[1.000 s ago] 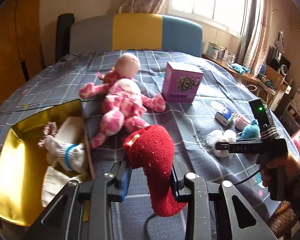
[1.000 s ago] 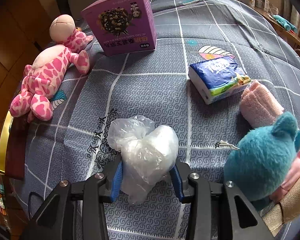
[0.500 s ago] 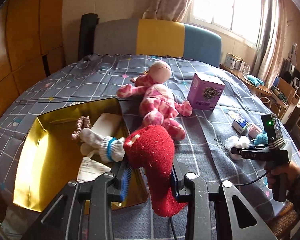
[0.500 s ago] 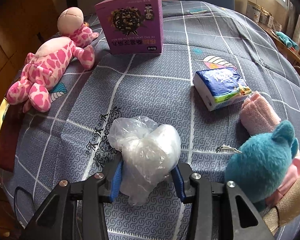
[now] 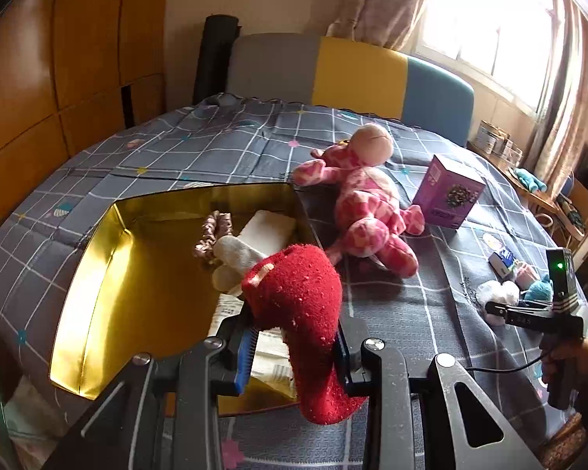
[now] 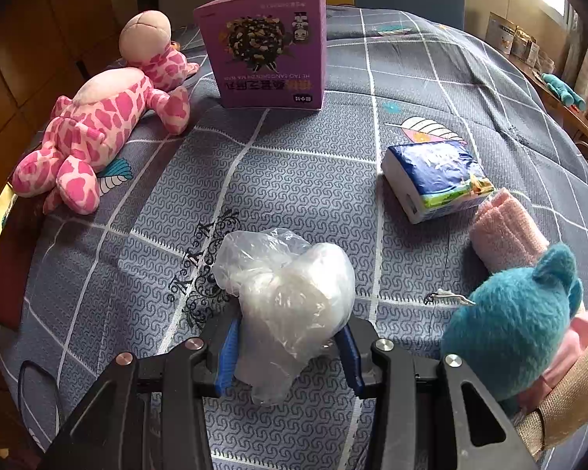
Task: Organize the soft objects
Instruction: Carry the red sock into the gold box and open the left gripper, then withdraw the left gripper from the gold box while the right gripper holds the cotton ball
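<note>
My left gripper [image 5: 294,352] is shut on a fuzzy red sock [image 5: 298,305] and holds it above the near right corner of the gold box [image 5: 98,274]. The box holds a white sock [image 5: 235,254], a scrunchie [image 5: 209,231] and a white pad [image 5: 268,227]. My right gripper [image 6: 290,348] is shut on a clear plastic bag of white stuffing [image 6: 290,293] resting on the bedspread. It also shows in the left wrist view [image 5: 494,307]. A pink giraffe plush [image 5: 366,203] [image 6: 98,121] lies right of the box.
A purple carton [image 6: 266,47] [image 5: 450,196] stands behind the bag. A tissue pack [image 6: 435,180], a rolled pink towel [image 6: 505,231] and a teal plush [image 6: 513,325] lie to the right. A headboard [image 5: 333,70] closes off the far side.
My left gripper has pulled back and swung left with the red sock, so the gold box now lies under and ahead of it. The right gripper stays almost still, holding the bag.
</note>
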A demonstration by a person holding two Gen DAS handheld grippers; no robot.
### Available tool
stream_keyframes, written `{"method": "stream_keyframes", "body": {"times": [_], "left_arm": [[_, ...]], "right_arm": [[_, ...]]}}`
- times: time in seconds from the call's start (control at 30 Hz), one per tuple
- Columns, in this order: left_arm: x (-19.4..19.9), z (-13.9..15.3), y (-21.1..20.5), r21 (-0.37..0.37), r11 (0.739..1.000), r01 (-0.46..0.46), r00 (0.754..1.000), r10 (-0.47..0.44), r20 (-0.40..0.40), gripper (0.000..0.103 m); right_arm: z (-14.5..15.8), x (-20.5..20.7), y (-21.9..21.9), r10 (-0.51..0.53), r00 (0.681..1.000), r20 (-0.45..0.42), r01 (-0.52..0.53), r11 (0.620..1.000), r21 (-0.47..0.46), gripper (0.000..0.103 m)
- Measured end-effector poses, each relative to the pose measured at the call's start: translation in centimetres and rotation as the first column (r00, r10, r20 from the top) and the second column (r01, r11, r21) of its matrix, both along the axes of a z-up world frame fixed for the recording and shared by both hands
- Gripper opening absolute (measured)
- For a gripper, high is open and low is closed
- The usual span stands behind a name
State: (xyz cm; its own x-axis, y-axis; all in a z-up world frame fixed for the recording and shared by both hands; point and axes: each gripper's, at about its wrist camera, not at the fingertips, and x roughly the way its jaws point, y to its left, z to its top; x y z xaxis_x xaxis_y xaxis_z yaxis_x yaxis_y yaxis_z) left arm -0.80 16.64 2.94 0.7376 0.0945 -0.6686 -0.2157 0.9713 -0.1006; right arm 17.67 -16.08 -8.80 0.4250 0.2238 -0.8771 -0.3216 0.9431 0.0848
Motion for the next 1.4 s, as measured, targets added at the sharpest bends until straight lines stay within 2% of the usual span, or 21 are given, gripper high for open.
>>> {"method": "stream_keyframes", "body": {"times": [0.1,0.2,0.37,0.53,0.7,0.77,0.9,0.97,1.0,1.03,1.17,1.4], "left_arm": [[-0.2,-0.3,1.4,-0.027,0.999,-0.029,1.000,0.028,-0.009,0.033],[-0.4,-0.8,3.6,-0.093,0.993,-0.066,0.998,0.064,-0.028,0.033],[-0.4,-1.4,9.6,-0.212,0.957,-0.197,0.980,0.187,-0.071,0.033],[1.9,-2.0,13.3,-0.199,0.945,-0.260,0.964,0.242,-0.110,0.033],[5.9,-3.9,15.7,-0.222,0.937,-0.270,0.954,0.230,-0.192,0.034],[7.4,-4.8,16.4,-0.216,0.931,-0.294,0.942,0.245,-0.227,0.036],[10.9,-6.3,16.9,-0.164,0.944,-0.286,0.934,0.236,-0.270,0.041],[12.6,-6.9,16.8,-0.121,0.954,-0.275,0.930,0.232,-0.284,0.054],[13.2,-7.1,17.0,-0.114,0.953,-0.279,0.928,0.237,-0.288,0.062],[13.7,-7.3,17.1,-0.119,0.953,-0.280,0.927,0.235,-0.292,0.066],[13.7,-6.6,16.9,-0.091,0.953,-0.290,0.930,0.258,-0.262,0.068],[10.1,-4.4,14.7,-0.006,0.954,-0.300,0.939,0.295,-0.178,0.068]], "right_arm": [[0.0,0.1,0.0,0.002,1.000,0.002,-0.002,1.000,-0.003,0.043],[0.1,0.1,0.0,0.004,1.000,0.004,-0.004,1.000,-0.009,0.043],[0.1,0.2,0.2,0.007,1.000,0.006,-0.007,1.000,-0.018,0.043],[0.1,0.2,0.1,0.009,1.000,0.006,-0.009,1.000,-0.017,0.043],[0.1,0.2,0.0,0.006,1.000,0.006,-0.006,1.000,-0.017,0.043],[0.0,0.2,0.0,0.007,1.000,0.006,-0.007,1.000,-0.017,0.043],[0.0,0.2,0.0,0.004,1.000,0.007,-0.004,1.000,-0.018,0.043],[0.0,0.2,0.0,0.003,1.000,0.008,-0.003,1.000,-0.015,0.043],[0.0,0.2,0.0,0.002,1.000,0.007,-0.002,1.000,-0.014,0.043],[0.0,0.2,0.0,0.001,1.000,0.008,-0.001,1.000,-0.013,0.043],[0.0,0.3,0.0,0.003,1.000,0.011,-0.003,1.000,-0.016,0.043],[0.1,0.2,0.1,0.010,1.000,0.020,-0.009,1.000,-0.030,0.043]]}}
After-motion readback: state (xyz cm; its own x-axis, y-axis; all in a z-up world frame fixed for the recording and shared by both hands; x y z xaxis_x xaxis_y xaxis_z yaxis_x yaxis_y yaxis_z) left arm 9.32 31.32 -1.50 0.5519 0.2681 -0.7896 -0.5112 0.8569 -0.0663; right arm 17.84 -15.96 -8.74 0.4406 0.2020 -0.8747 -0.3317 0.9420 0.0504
